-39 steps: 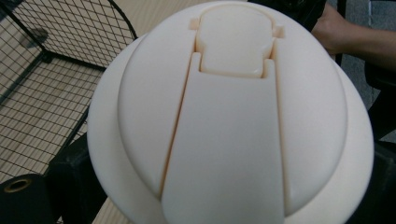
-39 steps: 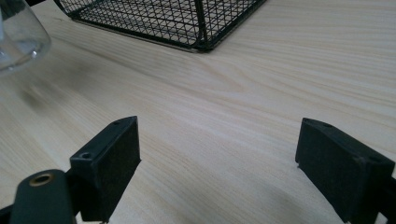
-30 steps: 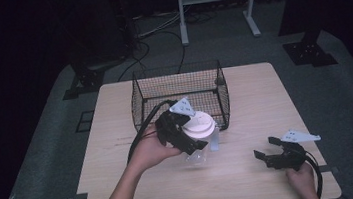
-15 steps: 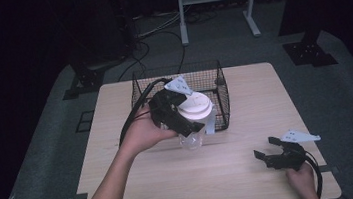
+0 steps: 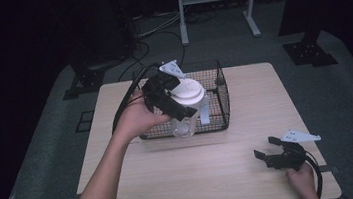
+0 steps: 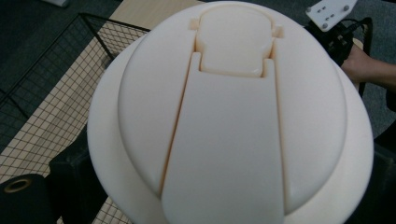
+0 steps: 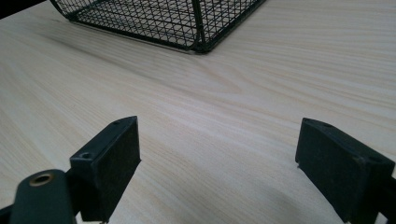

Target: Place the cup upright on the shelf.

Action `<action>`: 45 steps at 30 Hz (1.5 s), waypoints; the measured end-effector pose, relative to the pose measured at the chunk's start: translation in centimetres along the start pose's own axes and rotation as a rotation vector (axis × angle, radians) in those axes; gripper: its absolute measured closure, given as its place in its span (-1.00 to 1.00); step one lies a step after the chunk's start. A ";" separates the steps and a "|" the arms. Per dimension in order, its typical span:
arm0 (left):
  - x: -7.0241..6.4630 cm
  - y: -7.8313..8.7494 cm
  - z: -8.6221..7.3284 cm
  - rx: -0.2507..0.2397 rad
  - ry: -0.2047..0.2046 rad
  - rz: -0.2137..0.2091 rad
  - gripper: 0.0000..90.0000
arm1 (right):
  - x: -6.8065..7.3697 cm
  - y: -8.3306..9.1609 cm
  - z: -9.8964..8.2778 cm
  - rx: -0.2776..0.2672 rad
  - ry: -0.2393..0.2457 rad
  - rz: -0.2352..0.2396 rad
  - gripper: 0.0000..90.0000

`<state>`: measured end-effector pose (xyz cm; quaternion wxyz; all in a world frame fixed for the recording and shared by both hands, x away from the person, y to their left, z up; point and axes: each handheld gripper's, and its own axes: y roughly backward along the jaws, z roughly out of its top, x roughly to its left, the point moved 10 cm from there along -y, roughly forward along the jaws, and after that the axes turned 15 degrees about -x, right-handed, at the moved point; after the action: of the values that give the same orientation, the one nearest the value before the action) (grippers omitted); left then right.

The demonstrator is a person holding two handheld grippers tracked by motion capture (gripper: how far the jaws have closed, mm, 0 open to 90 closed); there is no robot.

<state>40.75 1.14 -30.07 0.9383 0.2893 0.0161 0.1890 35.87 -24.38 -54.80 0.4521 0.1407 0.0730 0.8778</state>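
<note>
while the right gripper [image 5: 270, 153] rests low at the near right corner of the pale wooden table [image 5: 246, 106], its two black jaws stand wide apart with nothing between them. the right gripper view looks out over bare wood grain toward a corner of the black wire basket [image 7: 187, 23] farther off. a hand wraps the gripper's rear end at the table's near edge, and a cable loops beside it.

farther in, a bare forearm reaches from the near left side up to the left gripper [image 5: 186, 111], which is held above the table at the basket's near wall. it is clamped on a clear cup [image 5: 183, 125] with a white domed lid [image 5: 189, 92]; the black jaws press the rim just under the lid from either side, as the left gripper view shows at its lower corners. the cup hangs upright, its clear body overlapping the basket's [image 5: 221, 94] near wall in the high view; whether it is inside the basket or just in front cannot be told. in the left gripper view the lid [image 6: 233, 116] looms close, a flat tab running down its centre.

beyond the table, cables cross a grey floor mat.
</note>
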 end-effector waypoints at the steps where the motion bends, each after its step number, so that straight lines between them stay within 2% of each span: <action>1: 0.0 0.0 0.0 0.000 0.000 0.000 -0.87 | 0.0 0.0 0.0 0.000 0.000 0.000 -0.71; 4: 1.4 0.2 0.6 0.011 0.006 0.024 -0.87 | 0.0 0.0 0.0 -0.001 0.001 -0.001 -0.71; 5: 1.4 0.2 0.6 0.011 0.006 0.024 -0.87 | 0.0 0.0 0.0 -0.001 0.001 -0.001 -0.71; 6: 2.2 0.2 0.9 0.016 0.009 0.037 -0.87 | 0.0 0.0 0.0 -0.001 0.001 0.000 -0.71; 7: 2.2 0.2 0.9 0.016 0.009 0.037 -0.87 | 0.0 0.0 0.0 -0.001 0.001 0.000 -0.71; 11: 3.9 -0.2 1.5 0.016 0.019 0.056 -0.87 | 0.0 0.0 0.0 -0.003 -0.003 0.000 -0.71; 15: 4.6 -0.6 1.5 0.028 0.026 0.063 -0.87 | -0.1 0.0 0.1 -0.003 -0.007 -0.001 -0.71; 18: 5.5 -1.1 1.5 0.027 0.048 0.069 -0.87 | -0.1 0.0 0.1 -0.009 -0.007 -0.003 -0.71; 20: 6.4 -1.5 1.3 0.030 0.060 0.079 -0.87 | -0.2 0.0 0.1 -0.012 -0.010 -0.002 -0.71; 21: 6.4 -1.5 1.3 0.030 0.060 0.079 -0.87 | -0.2 0.0 0.1 -0.012 -0.010 -0.002 -0.71; 26: 8.3 -2.2 0.8 0.030 0.102 0.092 -0.87 | -0.3 0.0 0.2 -0.016 -0.015 -0.002 -0.71; 27: 8.3 -2.2 0.8 0.030 0.102 0.092 -0.87 | -0.3 0.0 0.2 -0.016 -0.015 -0.002 -0.71; 34: 11.1 -3.3 -0.5 0.034 0.164 0.124 -0.87 | -0.2 0.0 0.3 -0.017 -0.022 0.002 -0.71; 35: 11.1 -3.3 -0.5 0.034 0.164 0.124 -0.87 | -0.2 0.0 0.3 -0.017 -0.022 0.002 -0.71; 39: 12.5 -3.7 -1.0 0.031 0.188 0.150 -0.87 | -0.3 0.0 0.3 -0.018 -0.024 0.000 -0.71; 45: 14.0 -4.4 -2.1 0.055 0.218 0.175 -0.87 | -0.3 0.0 0.3 -0.018 -0.028 -0.001 -0.71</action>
<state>54.95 3.99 -33.11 0.9027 0.2927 0.0980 0.2998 36.09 -24.60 -54.58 0.4548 0.1487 0.0588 0.8761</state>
